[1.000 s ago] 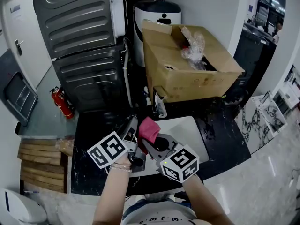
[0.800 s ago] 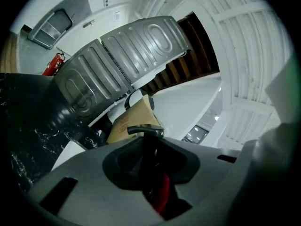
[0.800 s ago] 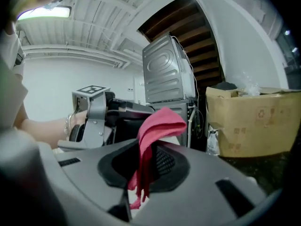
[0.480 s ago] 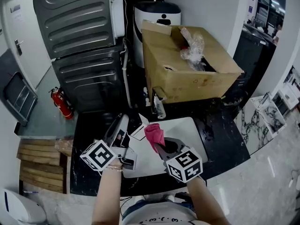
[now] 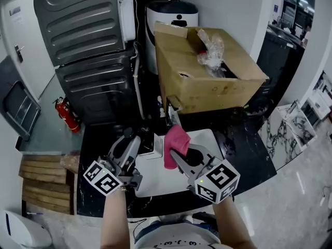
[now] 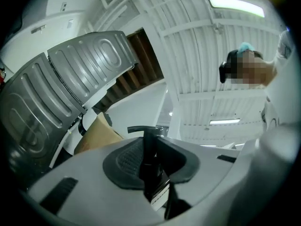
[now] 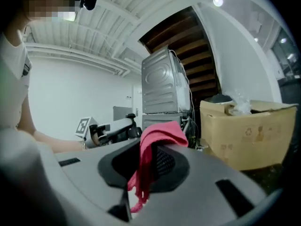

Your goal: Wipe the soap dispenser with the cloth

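Observation:
My left gripper (image 5: 136,143) is shut on a black pump soap dispenser (image 6: 153,173) with a white label. The bottle stands between the pads and its pump head (image 6: 143,130) sticks out past them. In the head view the dispenser (image 5: 147,141) is over the left edge of the sink. My right gripper (image 5: 175,155) is shut on a pink cloth (image 5: 175,140) that drapes over its fingertips, just right of the dispenser and apart from it. In the right gripper view the cloth (image 7: 151,147) hangs in the jaws, and the left gripper (image 7: 113,128) shows beyond it.
A white sink (image 5: 210,139) is set in a black counter (image 5: 246,157), with a faucet (image 5: 169,115) at its back. Behind stand an open cardboard box (image 5: 207,74), a grey metal appliance (image 5: 88,51) and a white bin (image 5: 171,17). A fire extinguisher (image 5: 66,114) is on the floor at left.
The two grippers have drawn apart. The left one has swung left and rolled with the dispenser. The right one has shifted right and lifted the cloth.

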Motion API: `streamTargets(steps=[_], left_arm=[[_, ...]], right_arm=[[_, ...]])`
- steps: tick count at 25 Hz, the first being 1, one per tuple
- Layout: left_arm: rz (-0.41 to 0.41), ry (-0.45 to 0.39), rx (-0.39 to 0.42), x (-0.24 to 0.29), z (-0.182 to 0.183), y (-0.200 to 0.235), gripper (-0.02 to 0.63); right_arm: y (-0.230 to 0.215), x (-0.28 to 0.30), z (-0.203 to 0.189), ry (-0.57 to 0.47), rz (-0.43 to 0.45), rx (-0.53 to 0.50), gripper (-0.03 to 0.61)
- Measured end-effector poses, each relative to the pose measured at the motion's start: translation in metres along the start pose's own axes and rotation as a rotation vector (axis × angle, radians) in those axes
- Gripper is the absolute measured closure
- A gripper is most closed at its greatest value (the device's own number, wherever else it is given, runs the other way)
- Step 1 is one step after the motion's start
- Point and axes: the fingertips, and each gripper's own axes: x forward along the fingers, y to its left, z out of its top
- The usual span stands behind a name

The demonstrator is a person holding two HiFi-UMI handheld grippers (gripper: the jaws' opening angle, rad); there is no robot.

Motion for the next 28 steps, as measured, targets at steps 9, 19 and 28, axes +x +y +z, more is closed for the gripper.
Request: streamTargets(steps=[9, 19, 28], left_arm=[[-0.036, 0.104, 0.073, 0.005, -0.02, -0.015, 0.522], [-0.068, 0.003, 0.038, -0.006, 0.005, -0.012, 0.522], [-0.176, 0.128, 0.088, 0.0, -0.022, -0.04, 0.522]], right_arm=[[0.02, 0.021, -0.013, 0.06, 0.102, -0.003, 0.529], [0.004, 0.015, -0.053, 0.172, 0.025, 0.013, 0.529], [0.001, 0.018, 0.007, -0.02, 0.022, 0.005, 0.529]])
